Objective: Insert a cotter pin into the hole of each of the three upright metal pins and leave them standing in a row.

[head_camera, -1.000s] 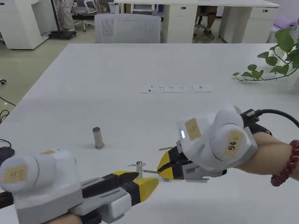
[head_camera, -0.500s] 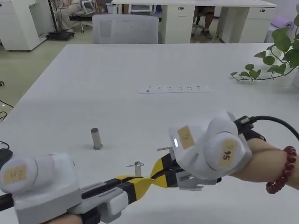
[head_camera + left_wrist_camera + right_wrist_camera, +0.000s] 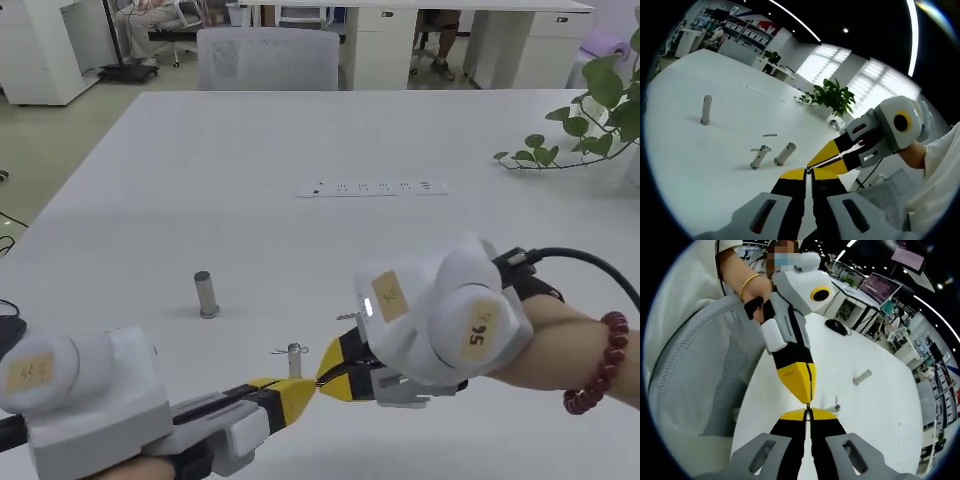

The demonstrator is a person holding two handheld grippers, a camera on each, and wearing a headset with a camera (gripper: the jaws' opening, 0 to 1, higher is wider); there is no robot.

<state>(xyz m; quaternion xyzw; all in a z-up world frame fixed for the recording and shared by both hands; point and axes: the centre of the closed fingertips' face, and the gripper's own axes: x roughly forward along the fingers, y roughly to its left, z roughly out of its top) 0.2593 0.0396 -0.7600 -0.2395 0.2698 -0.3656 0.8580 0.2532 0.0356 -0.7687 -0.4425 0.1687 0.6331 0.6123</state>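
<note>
Since one second ago the yellow tips of the two grippers have been brought together, and they now touch tip to tip. The jaws of the left gripper [image 3: 293, 392] and of the right gripper [image 3: 332, 368] are seen pressed closed; whether something thin is pinched cannot be told. Just behind the tips a short grey metal pin [image 3: 295, 359] stands upright on the white table [image 3: 300, 150], with a thin wire cotter pin [image 3: 281, 353] through its top. A third grey pin [image 3: 785, 154] is seen just beside it, strongly tilted. A loose cotter pin [image 3: 770, 135] lies near. A taller grey metal cylinder [image 3: 206, 295] stands well apart.
</note>
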